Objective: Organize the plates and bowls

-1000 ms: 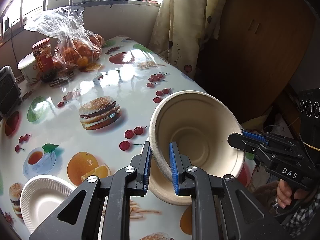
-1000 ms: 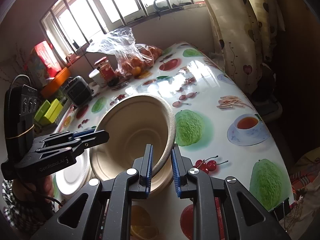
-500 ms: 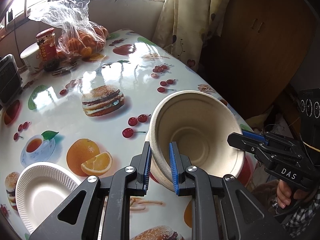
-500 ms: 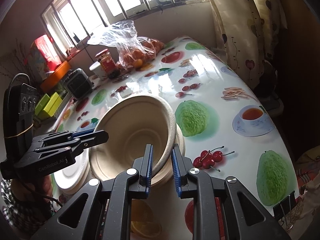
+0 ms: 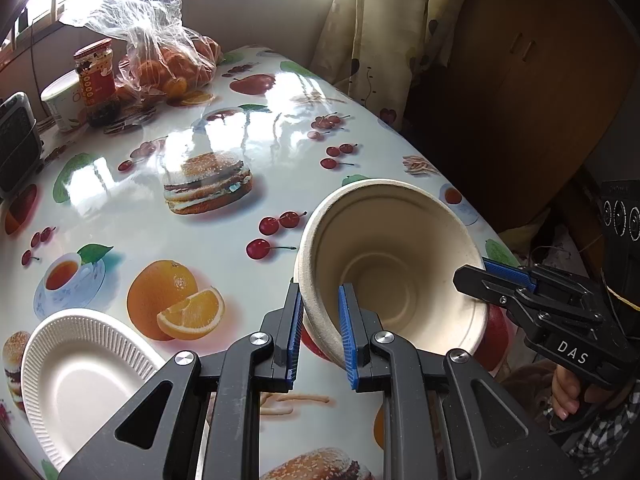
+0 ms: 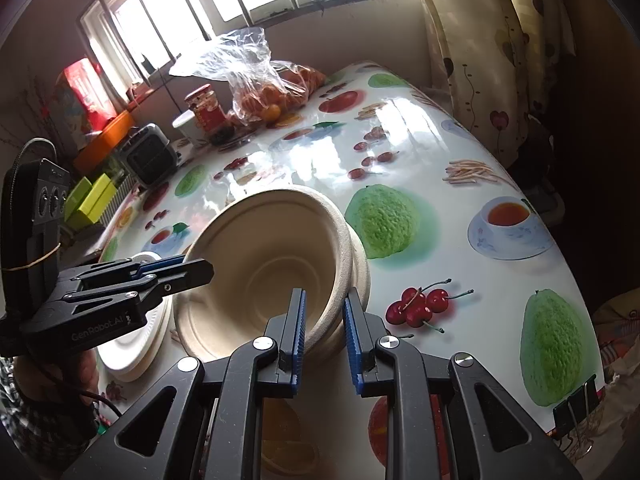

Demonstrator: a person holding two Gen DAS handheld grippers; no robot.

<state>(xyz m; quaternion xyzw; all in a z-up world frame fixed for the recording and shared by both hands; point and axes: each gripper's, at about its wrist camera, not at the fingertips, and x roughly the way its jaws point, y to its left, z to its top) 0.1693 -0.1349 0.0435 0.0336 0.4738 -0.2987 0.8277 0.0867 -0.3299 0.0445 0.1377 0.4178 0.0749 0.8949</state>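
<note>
**Two grippers, one bowl rim**

I have the beige bowl [image 5: 394, 276] tilted above the table [image 5: 224, 128], near its edge. My left gripper [image 5: 319, 326] is clamped on the near rim; my right gripper [image 6: 324, 330] pinches the opposite rim, where a second bowl [image 6: 360, 276] seems nested beneath. It looks like light pressed fibre, so I judge it crushable: I grip the thick rolled lip only. The white plate [image 5: 76, 376] sits just beside, to the left.

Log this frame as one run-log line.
left claw: shut on bowl rim | right claw: shut on opposite rim | bowl: tilted above table | plate: on table
</note>
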